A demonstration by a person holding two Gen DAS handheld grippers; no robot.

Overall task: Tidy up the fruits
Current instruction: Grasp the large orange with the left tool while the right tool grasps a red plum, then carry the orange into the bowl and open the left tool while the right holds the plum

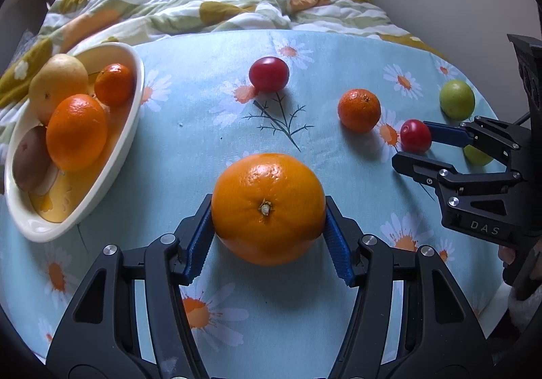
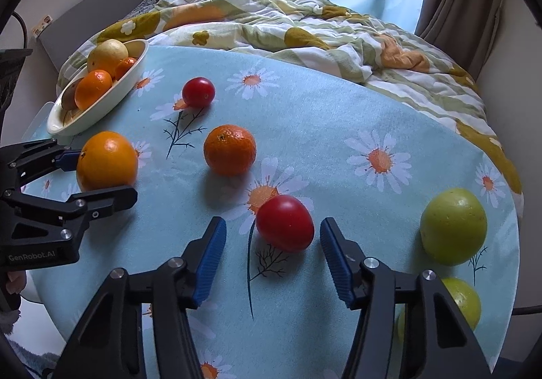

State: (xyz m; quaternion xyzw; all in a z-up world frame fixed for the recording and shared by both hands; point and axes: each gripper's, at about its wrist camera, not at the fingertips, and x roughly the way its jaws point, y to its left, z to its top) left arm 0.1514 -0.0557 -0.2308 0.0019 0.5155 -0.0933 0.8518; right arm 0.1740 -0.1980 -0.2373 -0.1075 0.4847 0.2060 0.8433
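Note:
My left gripper (image 1: 269, 209) is shut on a large orange (image 1: 268, 207); both blue pads press its sides, and it rests on or just above the tablecloth. It also shows in the right wrist view (image 2: 106, 160). My right gripper (image 2: 272, 233) is open, with its jaws on either side of a red tomato (image 2: 284, 222) without touching it. A white oval bowl (image 1: 132, 101) at the left holds an orange, a mandarin, a pear and a brown fruit. On the table lie a second tomato (image 1: 268, 73), a mandarin (image 1: 359, 110) and a green apple (image 2: 453, 225).
A round table with a light blue daisy tablecloth (image 2: 338, 128) carries everything. A second green fruit (image 2: 464, 302) lies at the near right edge, behind my right gripper's finger. A rumpled floral blanket (image 1: 210, 2) on a bed lies beyond the table.

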